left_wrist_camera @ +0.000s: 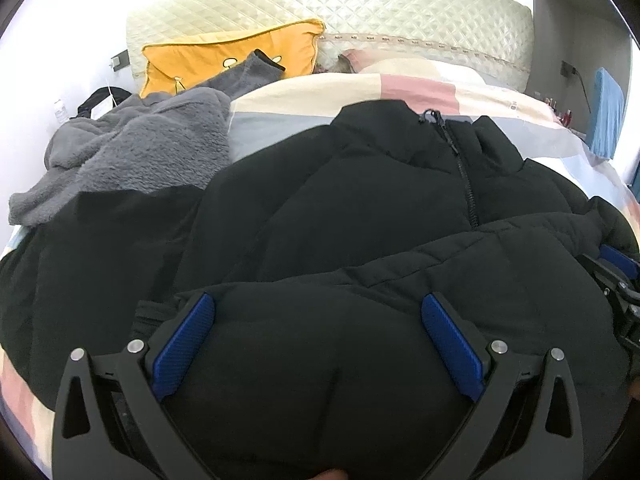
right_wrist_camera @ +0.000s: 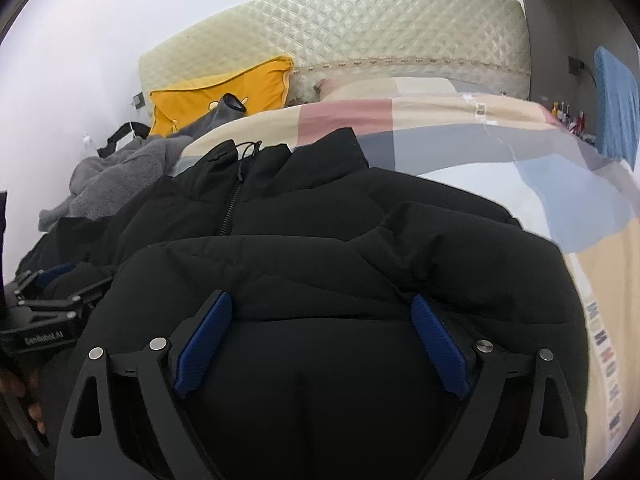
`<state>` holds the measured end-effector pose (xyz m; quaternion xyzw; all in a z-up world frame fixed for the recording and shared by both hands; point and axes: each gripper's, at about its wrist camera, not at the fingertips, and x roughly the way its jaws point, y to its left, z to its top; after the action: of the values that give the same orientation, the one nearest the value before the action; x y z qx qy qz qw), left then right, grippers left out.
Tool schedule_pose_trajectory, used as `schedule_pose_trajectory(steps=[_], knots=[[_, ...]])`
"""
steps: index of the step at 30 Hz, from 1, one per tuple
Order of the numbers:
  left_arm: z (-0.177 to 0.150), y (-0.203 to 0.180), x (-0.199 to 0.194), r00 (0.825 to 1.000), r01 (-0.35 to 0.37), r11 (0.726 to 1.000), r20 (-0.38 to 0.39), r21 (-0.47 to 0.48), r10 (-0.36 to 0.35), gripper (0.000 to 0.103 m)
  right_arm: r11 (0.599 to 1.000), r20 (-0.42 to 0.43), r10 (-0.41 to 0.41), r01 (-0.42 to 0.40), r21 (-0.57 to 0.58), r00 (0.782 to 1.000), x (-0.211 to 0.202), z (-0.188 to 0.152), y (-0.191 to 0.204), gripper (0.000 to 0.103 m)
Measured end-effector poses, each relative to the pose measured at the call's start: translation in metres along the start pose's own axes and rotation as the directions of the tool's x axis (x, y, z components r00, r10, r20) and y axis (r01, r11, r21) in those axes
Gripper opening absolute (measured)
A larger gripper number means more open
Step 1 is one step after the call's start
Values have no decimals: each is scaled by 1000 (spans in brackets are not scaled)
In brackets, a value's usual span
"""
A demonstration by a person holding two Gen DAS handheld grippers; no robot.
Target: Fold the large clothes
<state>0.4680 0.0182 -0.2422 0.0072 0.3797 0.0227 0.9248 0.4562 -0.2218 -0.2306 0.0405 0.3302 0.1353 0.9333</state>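
Black puffer jacket (left_wrist_camera: 360,184) lies zipped on the bed (right_wrist_camera: 440,140), its hem folded up toward the collar. Left gripper (left_wrist_camera: 318,320) and right gripper (right_wrist_camera: 322,320) — both spread wide, fingers (right_wrist_camera: 440,344) straddling the puffy fold, not pinching. Grey fleece (left_wrist_camera: 132,148) beside the jacket.

Black puffer jacket (right_wrist_camera: 320,240) fills the near bed; its folded bulk lies between both grippers' wide-spread jaws. To its left a grey fleece garment (left_wrist_camera: 132,148) blocks passage. To its right, bare patchwork duvet (right_wrist_camera: 560,184) lies clear. Beyond, a yellow cushion (left_wrist_camera: 224,56) leans against the quilted headboard (right_wrist_camera: 380,28).
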Motion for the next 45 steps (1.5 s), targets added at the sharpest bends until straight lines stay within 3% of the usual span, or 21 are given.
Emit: schedule_pose_trajectory(steps=[8,15,20,23,33,38,45], knots=[[-3,-1,15,1000,14,1000,-16,-5,-14,103,1000,10,-17,17,-17,1000,10,-8,6,94],[-1,4,-11,1000,8,1000,-28,1,-8,103,1000,-54,6,-7,-18,999,-8,1,5,93],[8,17,-70,999,26,999,21,-41,-25,103,999,20,34,-35,34,999,-74,9,5,93],[10,24,-111,997,44,998,63,-52,-40,103,1000,55,21,-21,-1,998,-122,8,12,93],[-11,26,-237,985,84,996,151,-31,-79,103,999,129,-7,12,-37,992,-266,-29,34,93],[-27,34,-287,978,118,992,180,-46,-108,103,999,165,24,-18,-34,986,-313,-56,44,93],[-50,49,-315,981,117,991,165,-58,-106,103,998,190,56,-49,-41,980,-358,-93,58,93]])
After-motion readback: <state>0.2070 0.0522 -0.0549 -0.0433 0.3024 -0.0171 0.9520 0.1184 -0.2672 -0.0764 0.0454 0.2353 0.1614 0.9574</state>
